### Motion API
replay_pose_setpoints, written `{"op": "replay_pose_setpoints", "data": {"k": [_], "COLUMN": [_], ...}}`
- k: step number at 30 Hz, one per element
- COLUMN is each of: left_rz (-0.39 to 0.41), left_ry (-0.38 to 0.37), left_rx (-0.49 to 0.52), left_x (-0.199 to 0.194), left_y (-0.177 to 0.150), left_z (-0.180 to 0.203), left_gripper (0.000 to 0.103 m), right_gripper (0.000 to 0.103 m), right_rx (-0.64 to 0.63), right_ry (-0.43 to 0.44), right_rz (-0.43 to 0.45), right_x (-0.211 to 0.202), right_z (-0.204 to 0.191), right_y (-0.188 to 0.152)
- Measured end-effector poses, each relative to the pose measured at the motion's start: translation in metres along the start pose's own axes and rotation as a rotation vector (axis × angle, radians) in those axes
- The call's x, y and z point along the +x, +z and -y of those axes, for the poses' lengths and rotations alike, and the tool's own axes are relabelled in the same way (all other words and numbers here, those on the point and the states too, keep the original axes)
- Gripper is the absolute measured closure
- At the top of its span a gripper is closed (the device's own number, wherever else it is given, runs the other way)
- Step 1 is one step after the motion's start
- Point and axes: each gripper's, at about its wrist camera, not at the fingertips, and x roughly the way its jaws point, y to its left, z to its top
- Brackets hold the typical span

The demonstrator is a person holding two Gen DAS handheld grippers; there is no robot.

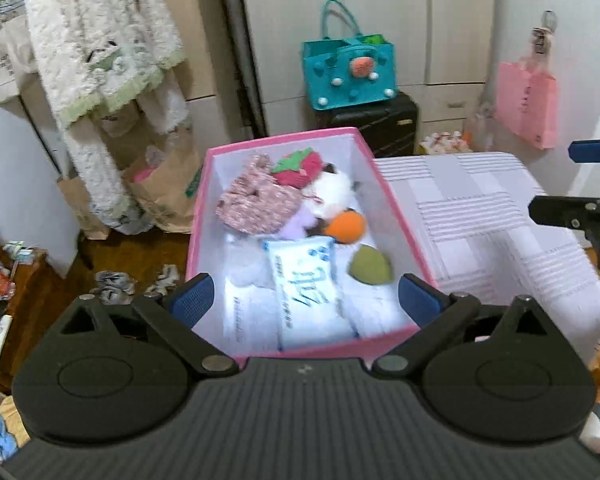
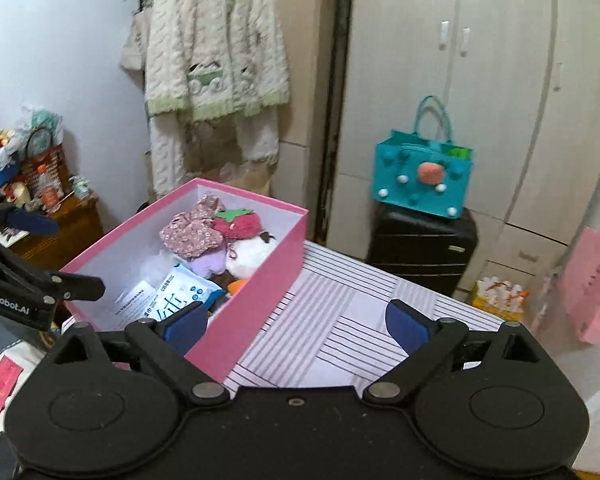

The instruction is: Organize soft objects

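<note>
Your left gripper and right gripper are both wide open and hold nothing, the soft toys and tissue packs already lie in the pink box on the striped table, so the task looks nearly finished

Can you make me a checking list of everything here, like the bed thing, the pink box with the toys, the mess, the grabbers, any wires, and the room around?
Surface: striped cloth under the pink box, bare beside it.
Job's things: pink box, lid off, holds a strawberry toy, floral pouch, white plush, orange toy, green toy and tissue pack.
Clutter: socks on the floor, paper bag nearby.
Grippers: left gripper open, empty, above the box; right gripper open, empty.
Cables: nothing seen.
Surroundings: hanging fluffy clothes, teal bag on a black suitcase, wardrobe.
</note>
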Motion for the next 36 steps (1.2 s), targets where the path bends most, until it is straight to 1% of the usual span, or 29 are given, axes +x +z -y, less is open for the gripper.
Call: {"op": "replay_pose_setpoints", "data": {"k": [2,5,8,11,12,14,17,21,25,30,33,36], "left_rz": [0.010,0.026,-0.012,-0.023,-0.013,0.010,0.036,0.049,0.071,0.096,0.096,0.089], "left_ry": [-0.020,-0.023,-0.068,-0.093,-0.085,-0.044,0.005,0.013,0.051,0.076,0.079,0.079], "left_rx": [0.004,0.005,-0.018,-0.046,-0.051,-0.055,-0.058,-0.075,-0.086,-0.100,-0.099,-0.098], "left_x": [-0.006,-0.012,-0.013,-0.017,-0.020,-0.024,-0.028,-0.029,-0.028,-0.027,-0.024,-0.022], "left_y": [-0.004,-0.010,-0.014,-0.019,-0.021,-0.025,-0.029,-0.034,-0.041,-0.047,-0.049,-0.050], "left_z": [0.004,0.011,0.015,0.018,0.019,0.024,0.029,0.033,0.039,0.045,0.047,0.047], "left_gripper": [0.003,0.003,0.003,0.003,0.003,0.003,0.003,0.003,0.003,0.003,0.003,0.003], "right_gripper": [0.005,0.005,0.005,0.005,0.005,0.005,0.005,0.005,0.005,0.005,0.005,0.005], "right_rx": [0.014,0.018,0.017,0.000,0.004,0.008,0.026,0.028,0.049,0.089,0.092,0.118], "right_ry": [-0.018,-0.036,-0.050,-0.043,-0.042,-0.037,-0.032,-0.052,-0.083,-0.124,-0.161,-0.166], "right_rz": [0.009,0.037,0.035,0.002,-0.007,-0.012,-0.003,0.019,0.038,0.048,0.040,0.043], "right_x": [-0.011,-0.027,-0.039,-0.045,-0.047,-0.051,-0.056,-0.062,-0.067,-0.069,-0.065,-0.065], "right_z": [-0.001,-0.006,-0.013,-0.019,-0.019,-0.020,-0.021,-0.024,-0.025,-0.022,-0.021,-0.019], "right_y": [-0.005,-0.012,-0.019,-0.023,-0.024,-0.027,-0.034,-0.044,-0.051,-0.058,-0.062,-0.065]}}
